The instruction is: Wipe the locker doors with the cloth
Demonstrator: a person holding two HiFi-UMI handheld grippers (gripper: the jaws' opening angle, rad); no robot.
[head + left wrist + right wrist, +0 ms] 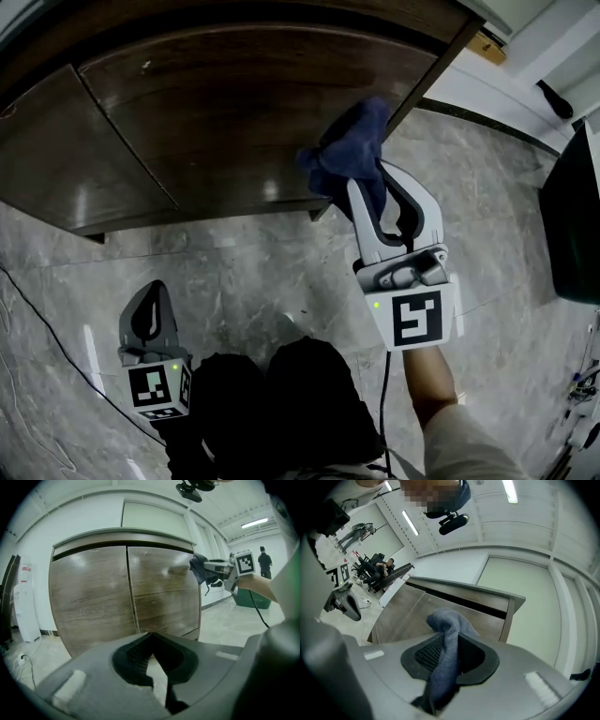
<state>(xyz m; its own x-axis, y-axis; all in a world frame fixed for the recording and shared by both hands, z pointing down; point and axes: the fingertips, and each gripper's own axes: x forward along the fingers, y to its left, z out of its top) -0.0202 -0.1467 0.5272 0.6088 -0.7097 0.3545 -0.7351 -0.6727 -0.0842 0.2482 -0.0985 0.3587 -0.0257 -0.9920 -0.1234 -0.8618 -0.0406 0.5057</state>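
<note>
The cloth (349,150) hides the fingertips of the right gripper (364,180), and its lower end runs out of sight deep between the jaws. Ahead of that gripper, the locker (234,112) is cut off by the top and left edges. To its right, a dark thing (572,225) is cut off too.

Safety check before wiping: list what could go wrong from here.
1. The cloth sits bunched in the right gripper, near the locker door's right edge; a stroke could slide off past the corner.
2. It is only a narrow bunch between the jaws, so their hard sides might scrape the wood.
3. A cable lies on the floor beside the shut, empty left gripper; a sidestep could snag it.
</note>
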